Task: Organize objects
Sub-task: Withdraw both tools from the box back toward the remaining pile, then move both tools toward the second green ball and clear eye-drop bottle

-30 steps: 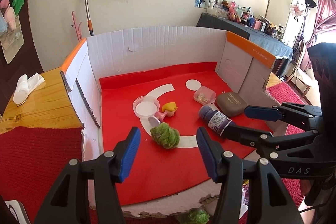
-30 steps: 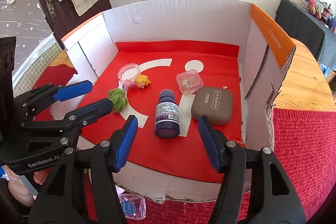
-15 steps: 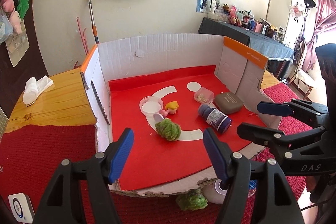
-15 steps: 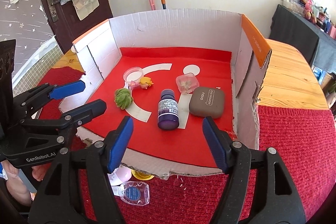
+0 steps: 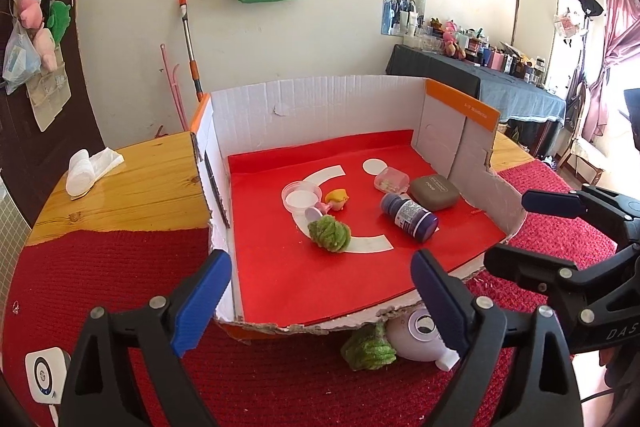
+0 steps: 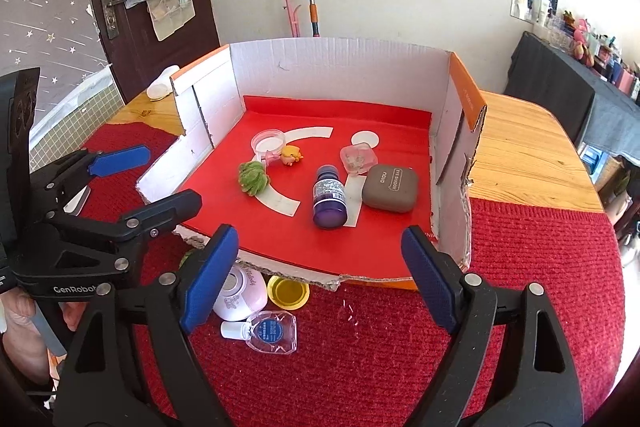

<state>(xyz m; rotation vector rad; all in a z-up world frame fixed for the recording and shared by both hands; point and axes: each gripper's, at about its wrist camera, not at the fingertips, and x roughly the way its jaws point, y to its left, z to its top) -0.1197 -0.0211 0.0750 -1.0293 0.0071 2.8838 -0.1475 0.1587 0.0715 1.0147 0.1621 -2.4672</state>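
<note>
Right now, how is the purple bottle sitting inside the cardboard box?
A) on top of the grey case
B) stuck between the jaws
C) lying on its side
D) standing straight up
C: the purple bottle lies on its side on the red floor of the cardboard box, beside the grey case, with no gripper touching it.

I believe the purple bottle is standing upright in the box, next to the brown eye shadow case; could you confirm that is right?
Not quite: the purple bottle is lying on its side, not standing upright. The right wrist view shows it flat on the red floor of the box, its base toward the camera. It does lie next to the brown eye shadow case, as you said.
</note>
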